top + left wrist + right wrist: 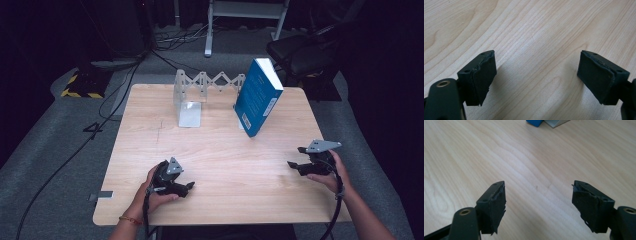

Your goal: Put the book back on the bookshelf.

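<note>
While the person's hands rested near the front edge of the wooden table [220,150], the left gripper [187,188] lay low over the boards at the front left, its jaws spread with nothing but bare wood grain between them, as the left gripper view made plain: its two black pads [484,77] stood well apart above the tabletop [536,37]. The right gripper [295,157] sat near the right edge of the table, held in the right hand [332,175] and pointing leftward across the surface, its jaws likewise spread and holding nothing; in the right gripper view the worn, ragged pads [496,207] framed empty wood. The blue book [257,97] stood toward the back of the table, right of centre, tilted so that its top leaned to the right and its lower corner met the wood, well apart from both grippers. Its bottom corner appeared at the top edge of the right gripper view as a small blue shape [534,122]. Just left of the book stood a metal expanding book rack [200,90], its zigzag lattice stretching toward the book and its flat end plate resting on the table. A grey plate [324,145] topped the right gripper, and a cable trailed from each tool toward the person
</note>
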### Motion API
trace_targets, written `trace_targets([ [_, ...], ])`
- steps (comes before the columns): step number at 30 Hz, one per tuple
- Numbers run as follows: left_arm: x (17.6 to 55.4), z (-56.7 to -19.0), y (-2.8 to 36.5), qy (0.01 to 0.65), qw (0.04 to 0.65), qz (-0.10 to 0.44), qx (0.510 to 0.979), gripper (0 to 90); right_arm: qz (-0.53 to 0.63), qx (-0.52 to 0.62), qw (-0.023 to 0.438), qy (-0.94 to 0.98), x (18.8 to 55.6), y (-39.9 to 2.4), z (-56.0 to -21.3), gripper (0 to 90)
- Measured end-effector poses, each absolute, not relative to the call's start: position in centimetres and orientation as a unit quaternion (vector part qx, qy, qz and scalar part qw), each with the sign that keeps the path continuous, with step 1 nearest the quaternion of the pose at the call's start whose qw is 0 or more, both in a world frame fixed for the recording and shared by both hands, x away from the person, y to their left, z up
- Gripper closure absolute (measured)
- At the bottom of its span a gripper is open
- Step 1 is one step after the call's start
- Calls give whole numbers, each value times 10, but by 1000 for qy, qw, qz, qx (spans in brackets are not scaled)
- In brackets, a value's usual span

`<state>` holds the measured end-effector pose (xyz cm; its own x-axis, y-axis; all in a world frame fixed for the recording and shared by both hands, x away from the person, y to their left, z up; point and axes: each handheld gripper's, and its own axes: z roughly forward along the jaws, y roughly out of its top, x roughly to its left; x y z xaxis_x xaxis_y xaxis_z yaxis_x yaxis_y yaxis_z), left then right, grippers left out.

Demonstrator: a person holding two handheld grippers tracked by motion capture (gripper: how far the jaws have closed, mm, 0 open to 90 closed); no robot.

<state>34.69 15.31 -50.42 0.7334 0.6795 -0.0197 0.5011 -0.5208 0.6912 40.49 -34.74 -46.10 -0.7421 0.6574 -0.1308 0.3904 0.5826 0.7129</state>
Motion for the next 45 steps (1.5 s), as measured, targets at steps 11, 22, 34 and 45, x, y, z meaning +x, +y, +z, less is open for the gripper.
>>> trace_targets([
  [11,347,-504,153,343,350,128,862,162,342,345,189,853,382,-387,-490,250],
  [22,347,-504,153,342,350,129,863,161,366,396,177,824,365,-415,-504,210],
  [34,346,-504,153,343,350,129,862,163,365,398,178,823,365,-415,-504,207],
  [45,347,-504,153,343,349,129,862,161,363,402,180,821,366,-414,-504,188],
])
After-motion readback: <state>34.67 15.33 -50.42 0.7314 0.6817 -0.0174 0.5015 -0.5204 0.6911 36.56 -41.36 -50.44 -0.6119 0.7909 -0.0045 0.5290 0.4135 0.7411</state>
